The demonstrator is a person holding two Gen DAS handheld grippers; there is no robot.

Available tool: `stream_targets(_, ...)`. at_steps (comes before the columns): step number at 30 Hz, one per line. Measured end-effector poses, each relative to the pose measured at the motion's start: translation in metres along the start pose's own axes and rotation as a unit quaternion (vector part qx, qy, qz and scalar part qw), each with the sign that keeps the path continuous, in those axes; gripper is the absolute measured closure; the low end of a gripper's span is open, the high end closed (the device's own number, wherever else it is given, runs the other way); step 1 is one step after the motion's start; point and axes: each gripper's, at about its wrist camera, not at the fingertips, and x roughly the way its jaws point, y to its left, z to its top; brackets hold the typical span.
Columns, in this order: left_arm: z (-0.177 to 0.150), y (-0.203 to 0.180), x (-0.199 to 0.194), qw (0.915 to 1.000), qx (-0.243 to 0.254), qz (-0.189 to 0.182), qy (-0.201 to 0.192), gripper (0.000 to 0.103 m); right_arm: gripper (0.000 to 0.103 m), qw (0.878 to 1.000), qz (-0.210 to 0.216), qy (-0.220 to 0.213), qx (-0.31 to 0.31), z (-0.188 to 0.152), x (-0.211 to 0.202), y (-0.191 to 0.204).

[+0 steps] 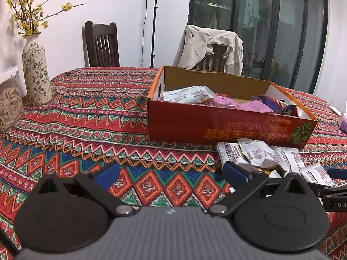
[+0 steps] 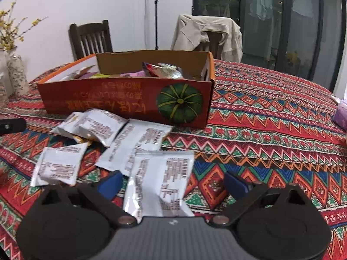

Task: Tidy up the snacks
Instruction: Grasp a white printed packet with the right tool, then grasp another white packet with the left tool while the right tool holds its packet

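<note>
Just between the wide-spread fingers of the right gripper [image 2: 171,183], unpinched, a white snack packet [image 2: 160,182].

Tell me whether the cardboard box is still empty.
No: the cardboard box already holds white and purple snack packets, seen over its front wall in the left wrist view.

Red box [image 2: 121,99]: yellow East Asian characters on front wall, upside down, not legible. White snack packets [image 2: 158,179]: fine print, blurred. "DA" on black part [image 1: 338,204].
</note>
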Motion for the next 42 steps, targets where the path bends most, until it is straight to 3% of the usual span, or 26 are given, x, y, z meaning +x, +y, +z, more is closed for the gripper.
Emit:
stream_targets(3,-0.001,-0.005,0.0,1.0,0.0,0.0,0.006,0.0,0.028,1.0,0.01,-0.008,-0.006,-0.001,-0.004,0.003)
stream_targets(5,-0.002,-0.008,0.0,0.9999,0.0,0.0,0.011,0.0,0.047,1.0,0.015,-0.014,-0.008,-0.002,-0.007,0.004)
stream_targets(8,-0.002,-0.013,0.0,0.9999,0.0,-0.003,0.016,0.0,0.055,1.0,0.02,-0.02,-0.005,-0.001,-0.01,0.002)
stream_targets(16,-0.002,-0.026,-0.001,0.9997,-0.001,-0.005,0.026,0.0,0.058,0.997,0.027,-0.067,0.027,0.0,-0.025,-0.009)
stream_targets(21,0.003,-0.039,0.002,0.9989,-0.014,-0.019,0.039,0.0,0.058,0.996,0.025,-0.079,0.035,-0.001,-0.029,-0.012)
stream_targets(32,0.002,-0.087,0.01,0.9969,0.009,-0.032,0.071,0.0,0.058,0.994,0.027,-0.095,0.056,-0.002,-0.034,-0.019)
stream_targets(42,-0.006,-0.106,0.025,0.9962,0.018,0.002,0.086,0.0,0.058,0.993,0.03,-0.1,0.063,-0.003,-0.036,-0.019)
